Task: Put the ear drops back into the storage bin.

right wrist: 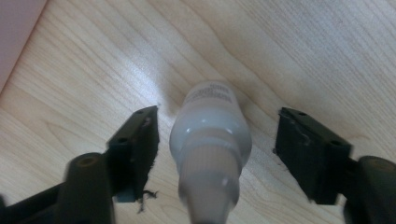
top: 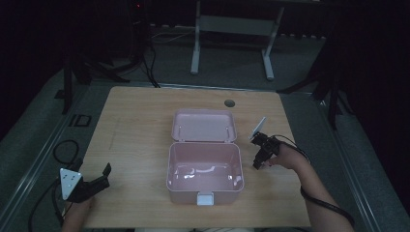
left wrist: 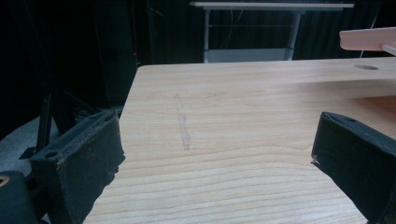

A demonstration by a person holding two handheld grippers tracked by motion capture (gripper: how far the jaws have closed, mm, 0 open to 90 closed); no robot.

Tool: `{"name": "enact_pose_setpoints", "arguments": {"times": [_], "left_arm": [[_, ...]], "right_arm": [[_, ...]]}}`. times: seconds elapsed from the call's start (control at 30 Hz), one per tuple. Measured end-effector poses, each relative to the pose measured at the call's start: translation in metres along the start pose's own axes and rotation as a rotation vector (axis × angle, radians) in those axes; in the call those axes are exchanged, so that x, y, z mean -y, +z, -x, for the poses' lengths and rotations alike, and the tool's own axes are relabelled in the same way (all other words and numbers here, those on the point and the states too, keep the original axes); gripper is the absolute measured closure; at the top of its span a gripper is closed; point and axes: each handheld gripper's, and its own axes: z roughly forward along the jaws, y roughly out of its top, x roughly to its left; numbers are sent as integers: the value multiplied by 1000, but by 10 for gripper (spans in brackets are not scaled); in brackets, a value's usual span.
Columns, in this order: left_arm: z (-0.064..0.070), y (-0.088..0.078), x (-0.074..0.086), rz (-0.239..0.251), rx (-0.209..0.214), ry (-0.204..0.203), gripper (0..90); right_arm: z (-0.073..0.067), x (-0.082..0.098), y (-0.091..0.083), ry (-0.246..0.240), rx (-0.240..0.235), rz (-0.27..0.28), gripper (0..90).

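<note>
- We see the pale wooden table with wide bare room across its left half; its near edge runs along the bottom of the high view, its far edge along the upper middle, with a small round hole near it.
- An open pink plastic box with its hinged lid laid back sits at the centre of the frame, leaving a narrower strip of bare wood on its right.
- The right gripper stands in that strip, just right of the box; its jaws are partly apart on either side of a small white plastic bottle, with a gap on each side, so the pads do not press on it.
- The bottle stands on the wood, its cap toward the camera in the right gripper view, with the box wall at the upper left corner of that frame.
- The left gripper rests at the lower left of the high view, near the table's corner, jaws spread wide over bare wood with nothing between them.
- Around the table we see grey floor, black cables at left, and a white metal stand in the dark room at the top of the frame.
</note>
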Motion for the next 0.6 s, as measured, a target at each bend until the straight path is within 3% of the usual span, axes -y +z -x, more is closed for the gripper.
{"name": "enact_pose_setpoints", "arguments": {"times": [0.17,0.33,0.6], "left_arm": [[0,0,0,0,-1,1,20],[0,0,0,0,-1,2,20],[0,0,0,-1,-2,3,20]], "right_arm": [[-2,-3,4,-27,9,-23,411],[-5,-6,6,-49,-3,-39,570],[-8,-4,1,-129,37,-37,595]]}}
